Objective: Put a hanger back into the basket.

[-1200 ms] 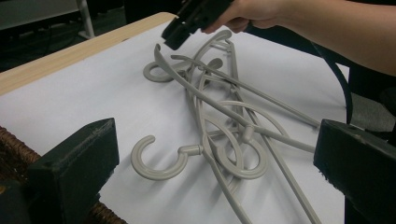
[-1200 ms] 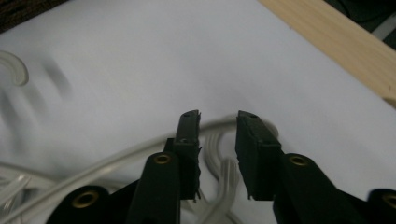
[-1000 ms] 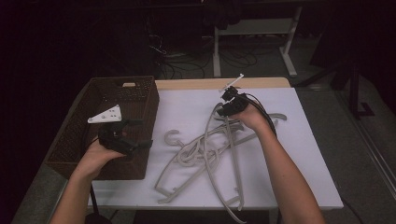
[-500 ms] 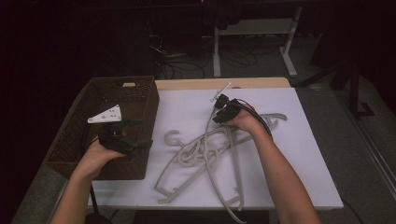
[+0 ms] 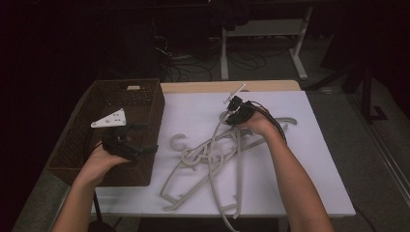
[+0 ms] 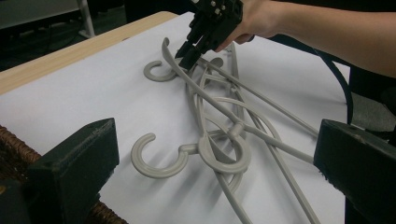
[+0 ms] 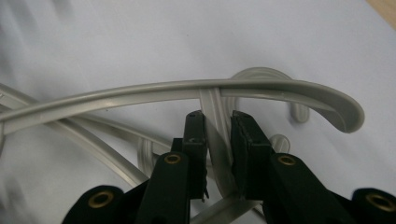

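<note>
Tongs of the right hand (image 5: 235,107) have just been closing around a strut of the tangled grey plastic clothes hangers (image 5: 212,159) lying mid-surface on the white surface (image 5: 314,159). Left tongs (image 5: 140,140) stand open beside the brown wicker basket (image 5: 145,96).

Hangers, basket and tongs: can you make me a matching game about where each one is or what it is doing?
Things:
1. Pile of pale grey plastic hangers
2. Dark brown woven basket
3. Left black tongs
4. Right black tongs

Places or states:
A. Wide open, with nothing between them, at the basket's right wall
B. At the left end of the table
C. Lying tangled on the white tabletop
D. Have just been closing around one hanger's bar

Pairs: 1-C, 2-B, 3-A, 4-D
</note>
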The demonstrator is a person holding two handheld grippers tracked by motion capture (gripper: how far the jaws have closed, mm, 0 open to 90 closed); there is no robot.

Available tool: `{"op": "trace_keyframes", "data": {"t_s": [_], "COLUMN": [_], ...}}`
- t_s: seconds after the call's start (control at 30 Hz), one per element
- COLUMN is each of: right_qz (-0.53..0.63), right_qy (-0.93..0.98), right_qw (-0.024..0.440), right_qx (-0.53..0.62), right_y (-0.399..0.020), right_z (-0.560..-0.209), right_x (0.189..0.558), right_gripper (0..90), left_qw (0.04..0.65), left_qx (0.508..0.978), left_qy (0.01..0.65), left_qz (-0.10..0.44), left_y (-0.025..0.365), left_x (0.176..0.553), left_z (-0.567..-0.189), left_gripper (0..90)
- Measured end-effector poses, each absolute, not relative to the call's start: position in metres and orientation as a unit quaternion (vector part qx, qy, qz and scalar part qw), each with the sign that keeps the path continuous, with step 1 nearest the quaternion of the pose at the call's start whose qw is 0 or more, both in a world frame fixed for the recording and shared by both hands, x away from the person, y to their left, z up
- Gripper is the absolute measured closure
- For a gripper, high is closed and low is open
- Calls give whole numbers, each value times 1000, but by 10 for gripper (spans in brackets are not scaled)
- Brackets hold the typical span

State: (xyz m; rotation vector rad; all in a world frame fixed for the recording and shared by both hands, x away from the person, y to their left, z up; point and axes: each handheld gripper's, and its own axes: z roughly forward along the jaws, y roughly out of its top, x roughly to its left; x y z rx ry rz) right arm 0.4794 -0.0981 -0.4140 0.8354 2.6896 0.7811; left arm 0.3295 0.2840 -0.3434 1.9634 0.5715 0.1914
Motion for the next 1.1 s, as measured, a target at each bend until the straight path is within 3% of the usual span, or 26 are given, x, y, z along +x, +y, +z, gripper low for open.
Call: {"op": "trace_keyframes", "data": {"t_s": [0.6, 0.9, 1.03, 1.1], "right_qz": [316, 296, 290, 295], "right_qy": [871, 849, 843, 839], "right_qw": [95, 101, 100, 103], "right_qx": [365, 427, 442, 445], "right_y": [-167, -203, -208, -210], "right_z": [-402, -418, -429, -432], "right_x": [477, 471, 469, 468], "right_gripper": [802, 797, 778, 700], "left_qw": [515, 513, 512, 511], "left_qx": [819, 820, 820, 820], "left_qy": [238, 240, 241, 242], "left_qz": [81, 82, 84, 85], "left_y": [284, 283, 283, 283], "left_x": [329, 329, 329, 329], "left_z": [-343, -343, -343, -343], "left_gripper": [0, 0, 0, 0]}}
